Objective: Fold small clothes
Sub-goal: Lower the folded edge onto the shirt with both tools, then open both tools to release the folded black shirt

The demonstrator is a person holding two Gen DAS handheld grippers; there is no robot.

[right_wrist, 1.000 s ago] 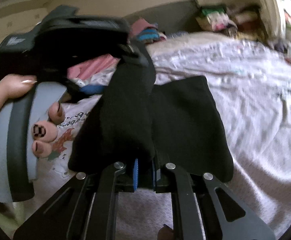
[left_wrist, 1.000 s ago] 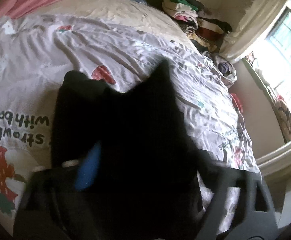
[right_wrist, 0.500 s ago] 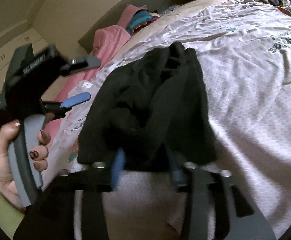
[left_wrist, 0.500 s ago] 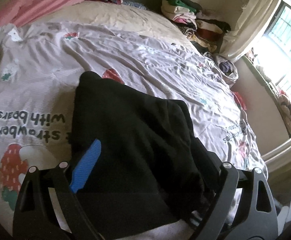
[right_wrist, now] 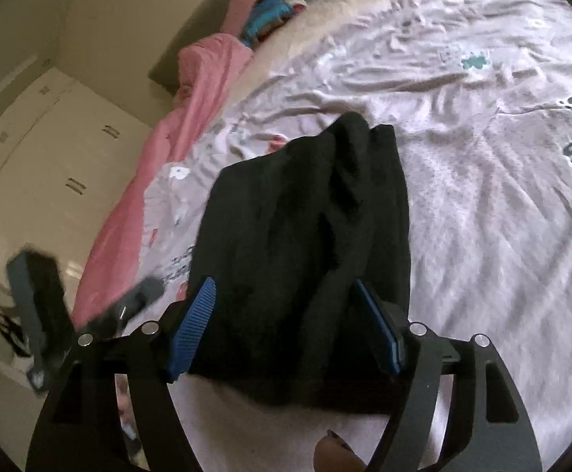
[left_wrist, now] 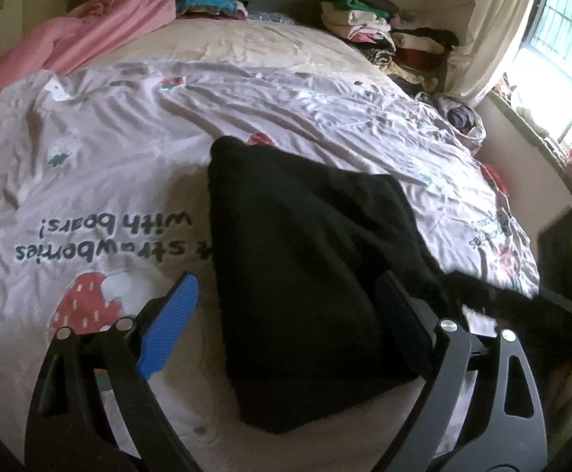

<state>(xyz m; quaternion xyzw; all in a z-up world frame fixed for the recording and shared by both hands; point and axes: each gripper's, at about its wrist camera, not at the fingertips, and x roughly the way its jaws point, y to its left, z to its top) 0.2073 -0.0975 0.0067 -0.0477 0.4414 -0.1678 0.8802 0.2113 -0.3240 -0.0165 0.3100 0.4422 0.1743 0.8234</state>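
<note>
A black garment (left_wrist: 305,275) lies folded on the strawberry-print bed cover (left_wrist: 109,181), a little rumpled along its far edge. My left gripper (left_wrist: 286,322) hovers open just above its near part, the blue pad (left_wrist: 170,326) off to the cloth's left and touching nothing. In the right wrist view the same garment (right_wrist: 305,236) sits between the blue pads (right_wrist: 191,330) of my right gripper (right_wrist: 286,330). Those jaws are opening and neither pad presses on the cloth.
A pink blanket (left_wrist: 89,39) and stacks of folded clothes (left_wrist: 364,23) line the far side of the bed. A window (left_wrist: 561,59) and curtain are at the right. White wardrobe doors (right_wrist: 50,157) stand beyond the bed's left edge.
The right gripper was shut on the lifted garment; it has opened and the cloth now lies flat on the bed. Both grippers have drawn back toward the near edge.
</note>
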